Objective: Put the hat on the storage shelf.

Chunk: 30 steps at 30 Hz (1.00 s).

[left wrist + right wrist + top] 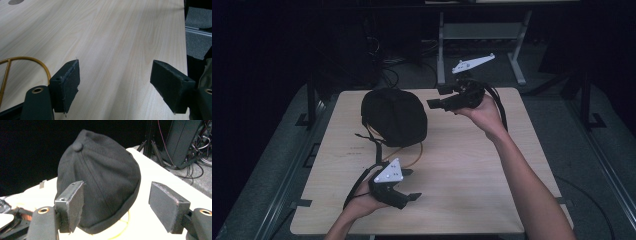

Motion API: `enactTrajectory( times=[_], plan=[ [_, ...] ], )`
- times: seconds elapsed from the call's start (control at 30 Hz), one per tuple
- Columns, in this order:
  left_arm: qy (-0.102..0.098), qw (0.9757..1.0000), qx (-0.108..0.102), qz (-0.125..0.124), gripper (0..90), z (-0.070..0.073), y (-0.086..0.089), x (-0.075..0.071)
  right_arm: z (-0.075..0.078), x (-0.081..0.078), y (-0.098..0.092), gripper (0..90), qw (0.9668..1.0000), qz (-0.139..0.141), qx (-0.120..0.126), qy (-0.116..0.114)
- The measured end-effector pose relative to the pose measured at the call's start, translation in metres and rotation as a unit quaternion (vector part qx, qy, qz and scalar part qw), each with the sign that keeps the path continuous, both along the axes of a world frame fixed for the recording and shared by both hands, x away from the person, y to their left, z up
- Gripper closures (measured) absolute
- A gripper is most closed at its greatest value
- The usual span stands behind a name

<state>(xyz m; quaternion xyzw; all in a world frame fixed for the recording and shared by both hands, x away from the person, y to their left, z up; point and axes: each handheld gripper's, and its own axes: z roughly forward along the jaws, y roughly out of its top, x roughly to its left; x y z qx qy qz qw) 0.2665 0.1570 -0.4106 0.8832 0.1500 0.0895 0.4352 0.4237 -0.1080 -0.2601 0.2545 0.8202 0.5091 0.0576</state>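
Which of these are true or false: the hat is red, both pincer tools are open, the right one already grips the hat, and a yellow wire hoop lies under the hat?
1. The hat is red. False: it is black.
2. The left gripper and right gripper are both open. True.
3. The right gripper grips the hat. False: its jaws stand apart, short of the hat.
4. A yellow wire hoop shows from under the hat. True.

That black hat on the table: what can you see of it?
The black hat is a soft, dome-shaped cap of felt-like cloth, with seams running up to a covered button on top and a folded band round its base. It sits crown up on the far left part of the pale wooden table, over a thin yellow wire hoop. Nothing grips it.
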Motion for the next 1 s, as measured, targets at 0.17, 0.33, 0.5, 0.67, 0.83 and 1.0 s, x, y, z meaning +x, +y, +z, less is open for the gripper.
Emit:
enactTrajectory(
  times=[0.17,0.33,0.5,0.67,0.83,1.0],
  plan=[
    [-0.004,1.0,0.004,-0.002,23.6,0.0,-0.001,0.0,-0.005,-0.004,-0.013,27.6,1.0,-0.006,0.004,0.002],
    [-0.001,1.0,0.002,0.0,23.6,0.0,-0.001,0.0,-0.009,-0.008,-0.027,27.2,0.9998,-0.016,0.01,0.002],
    [0.0,1.0,0.002,-0.002,23.6,0.0,-0.001,0.001,-0.015,-0.012,-0.041,26.8,0.9996,-0.024,0.012,0.006],
    [-0.002,1.0,0.005,-0.001,23.6,0.0,-0.001,0.001,-0.02,-0.015,-0.052,26.6,0.9995,-0.03,0.012,0.007],
    [-0.002,1.0,0.007,0.002,23.6,0.0,-0.001,0.001,-0.026,-0.019,-0.063,25.8,0.9991,-0.037,0.013,0.012],
    [-0.002,1.0,0.007,0.002,23.6,0.0,-0.002,0.0,-0.031,-0.024,-0.073,22.4,0.9987,-0.048,0.008,0.015]
  ],
)
